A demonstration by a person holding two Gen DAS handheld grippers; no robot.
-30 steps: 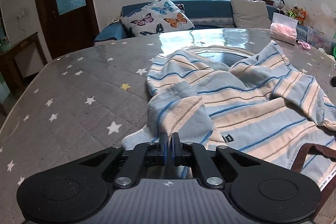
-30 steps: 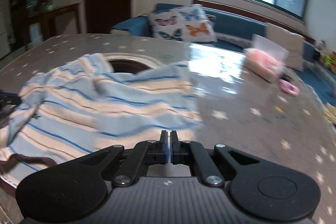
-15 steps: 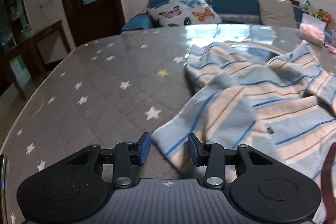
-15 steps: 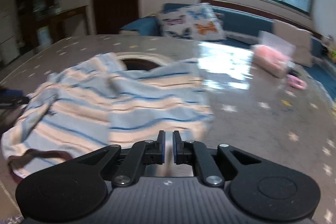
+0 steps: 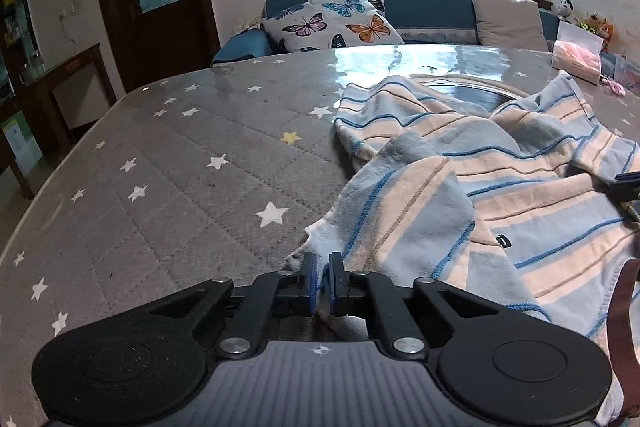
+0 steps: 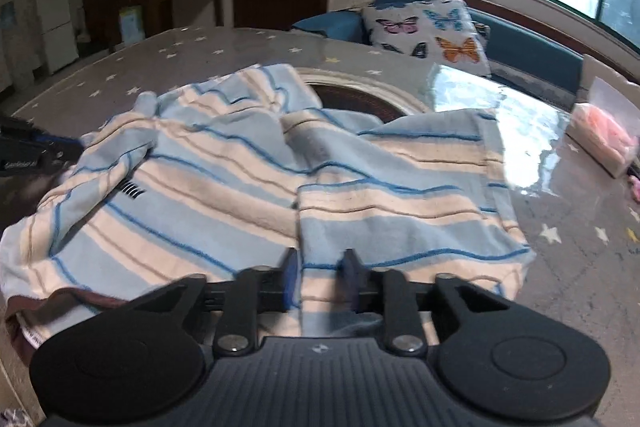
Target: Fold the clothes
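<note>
The left gripper (image 5: 322, 275) is clenched on a pale corner of the striped garment (image 5: 500, 187); a thin fold of cloth shows between its blue pads. From that pinch the fabric rises in a humped fold toward 1 o'clock, then spreads flat to 3 o'clock, where the tip of the other tool touches it at the frame's edge.

The right gripper (image 6: 320, 283) has its jaws standing apart, blurred and closing, with the garment's (image 6: 240, 187) near edge lying between them; the pads do not press on it.

The garment lies rumpled on the grey, star-printed table (image 5: 180, 187). In the right wrist view its long axis runs across, from 9 o'clock to 3 o'clock, and its blue and cream stripes follow that line. A brown trim (image 6: 60, 301) borders it at 8 o'clock, on the side nearest the person. A flap is folded over at 2 o'clock, its edge pointing toward 4 o'clock. The far edge drapes partly over a round recess (image 6: 360, 99) in the tabletop at 12 o'clock.

Beyond the table, a butterfly cushion (image 5: 332, 19) sits on a blue sofa (image 5: 424, 7) at 12 o'clock, and a clear bag of pink things (image 5: 576, 55) rests on the table at 2 o'clock.
</note>
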